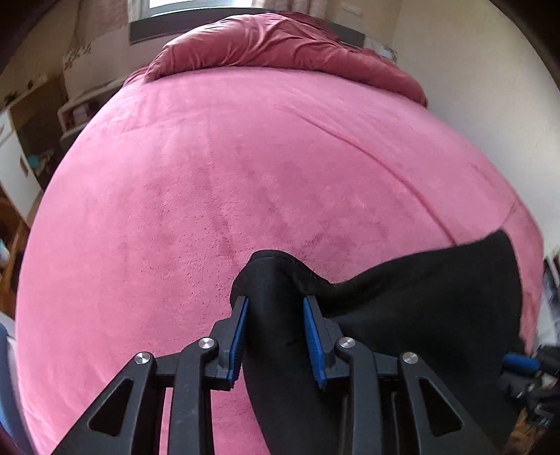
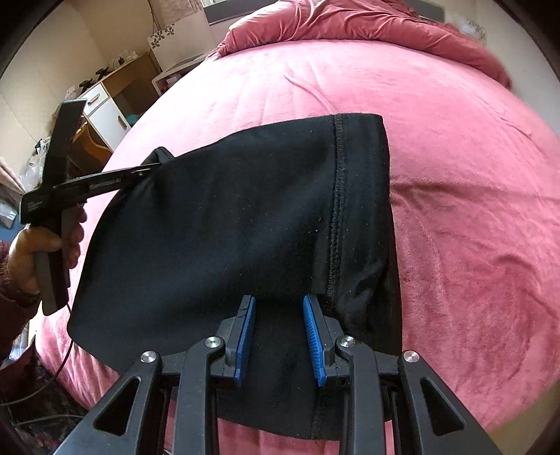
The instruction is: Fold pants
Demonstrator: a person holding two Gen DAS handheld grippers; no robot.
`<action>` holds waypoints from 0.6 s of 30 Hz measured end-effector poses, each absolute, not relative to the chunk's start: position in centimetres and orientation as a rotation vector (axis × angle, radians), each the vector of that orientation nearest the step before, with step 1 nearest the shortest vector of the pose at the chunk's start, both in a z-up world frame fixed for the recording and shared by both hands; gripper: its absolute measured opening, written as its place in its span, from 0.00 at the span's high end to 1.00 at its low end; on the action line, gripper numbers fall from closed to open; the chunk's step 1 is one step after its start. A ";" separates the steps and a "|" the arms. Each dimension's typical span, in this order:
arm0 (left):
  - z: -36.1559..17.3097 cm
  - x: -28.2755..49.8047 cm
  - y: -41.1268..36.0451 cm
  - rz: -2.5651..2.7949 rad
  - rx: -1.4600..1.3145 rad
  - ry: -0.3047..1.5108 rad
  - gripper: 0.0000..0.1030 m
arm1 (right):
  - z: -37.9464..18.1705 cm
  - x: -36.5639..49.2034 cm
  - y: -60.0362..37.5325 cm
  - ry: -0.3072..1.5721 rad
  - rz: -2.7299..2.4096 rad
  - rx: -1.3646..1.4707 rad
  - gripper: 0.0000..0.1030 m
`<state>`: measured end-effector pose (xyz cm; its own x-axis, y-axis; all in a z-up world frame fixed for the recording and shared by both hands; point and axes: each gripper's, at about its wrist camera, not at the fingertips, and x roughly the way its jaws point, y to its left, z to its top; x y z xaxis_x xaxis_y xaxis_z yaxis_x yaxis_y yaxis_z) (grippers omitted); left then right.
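**Daylit, heavy fisheye, soft edges**

Even daylight from window point(image 1: 189, 3) at top; bright strip there blown out. Pink bedspread point(image 1: 245, 157) well lit, no hard shadows. Black pants point(image 2: 227, 217) read nearly flat, little fold detail, stitching still visible. Strong barrel distortion in both views, dark vignette corners. Motion blur at right edge of left wrist view.

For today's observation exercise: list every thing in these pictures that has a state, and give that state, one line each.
black pants: partly lifted, spread over the bed, held at two places.
left hand-held gripper: closed on bunched pants fabric.
right hand-held gripper: fabric between its fingers.
pink bed cover: spread flat, lightly creased.
red duvet: bunched at the far end.
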<state>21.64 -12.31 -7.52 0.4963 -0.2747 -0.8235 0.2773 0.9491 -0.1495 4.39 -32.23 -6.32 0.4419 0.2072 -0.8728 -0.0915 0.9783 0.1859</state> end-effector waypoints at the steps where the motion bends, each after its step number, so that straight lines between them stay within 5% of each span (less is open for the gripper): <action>1: -7.2 21.7 -11.8 -0.335 -0.021 1.004 0.63 | -6.2 4.3 -32.2 1.097 0.186 0.117 0.72; 7: -4.8 18.2 -8.1 -0.293 -0.110 0.970 0.58 | -4.2 3.6 -32.1 1.051 0.208 0.132 0.68; 12: -4.8 14.0 -6.1 -0.320 -0.191 0.988 0.56 | -1.4 4.7 -33.9 0.940 0.135 0.177 0.52; 18: -6.8 10.7 -7.2 -0.340 -0.132 1.024 0.52 | -3.5 8.5 -34.3 1.028 -0.028 0.069 0.52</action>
<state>10.73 -7.23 -6.76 0.4728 -0.3384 -0.8136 0.2156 0.9397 -0.2655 8.54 -34.28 -3.52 0.5166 0.0089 -0.8562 0.0560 0.9975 0.0441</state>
